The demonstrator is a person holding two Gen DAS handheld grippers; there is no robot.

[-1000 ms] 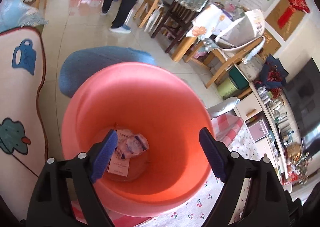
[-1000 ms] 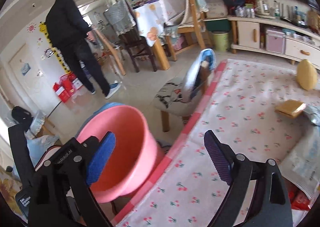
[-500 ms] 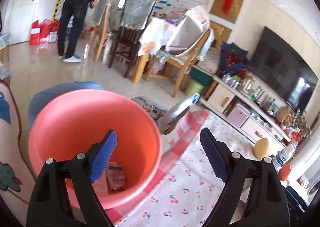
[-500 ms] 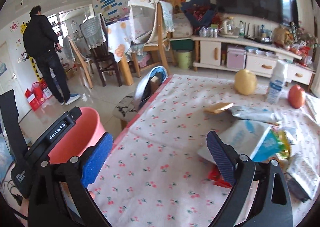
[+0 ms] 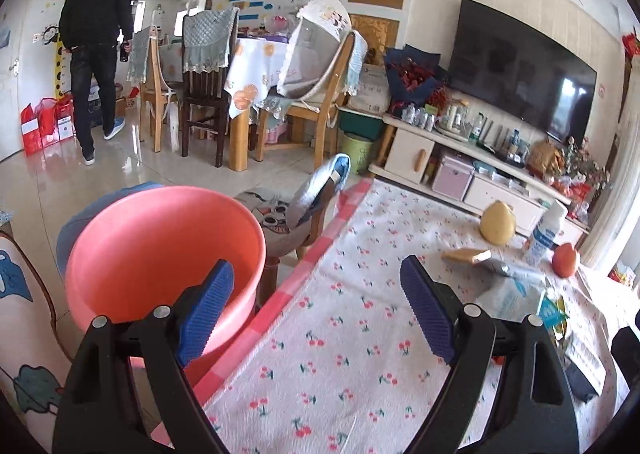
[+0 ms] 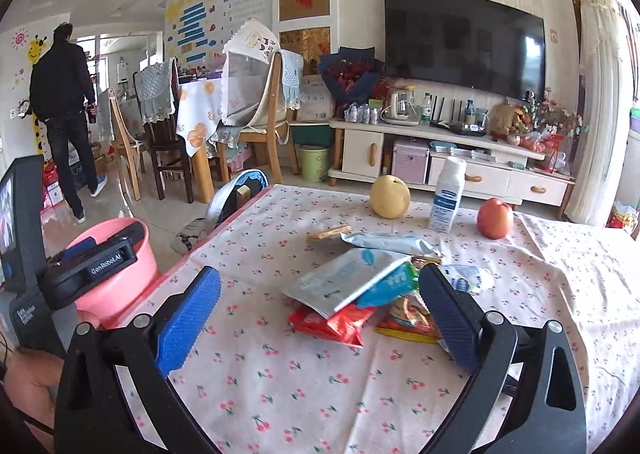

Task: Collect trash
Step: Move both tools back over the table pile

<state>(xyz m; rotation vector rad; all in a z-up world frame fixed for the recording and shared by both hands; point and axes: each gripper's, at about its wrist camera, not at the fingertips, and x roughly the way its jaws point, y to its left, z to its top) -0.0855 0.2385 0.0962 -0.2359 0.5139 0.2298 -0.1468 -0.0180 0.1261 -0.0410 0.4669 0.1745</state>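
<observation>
Pink plastic bucket [image 5: 164, 254] stands off the table's left edge, below table level, its mouth facing up; its contents are not visible from either wrist view. The table [image 6: 280, 394] is covered with a white cloth printed with red cherries and edged in pink check.

Left gripper [image 5: 316, 314]: jaws released and spread apart, nothing between the blue pads. It hangs over the table's left border, one pad in front of the bucket rim, the other above the cloth. In the right wrist view the same tool [image 6: 96, 258] appears at the left, held by a hand [image 6: 32, 378], in front of the bucket [image 6: 116, 286].

Right gripper [image 6: 320, 318]: jaws have just been opening and now stand wide, gripping nothing. It points at the trash pile, which lies on the cloth ahead of the pads, with no contact visible.

Trash: a loose heap of wrappers at mid-table, comprising a white-and-blue pouch [image 6: 344, 282] lying on top of a red packet [image 6: 332, 322], with a yellow-and-red packet [image 6: 408, 318] just beside them and a silvery bag [image 6: 388, 242] behind. A small tan packet [image 6: 328, 232] lies apart, further back.

Other items on the table, beyond the heap: a yellow pear [image 6: 390, 198], a white bottle [image 6: 448, 194] standing upright, and a red apple [image 6: 495, 218].

A person [image 6: 64, 110] in dark clothing stands on the floor at the far left, back turned.
</observation>
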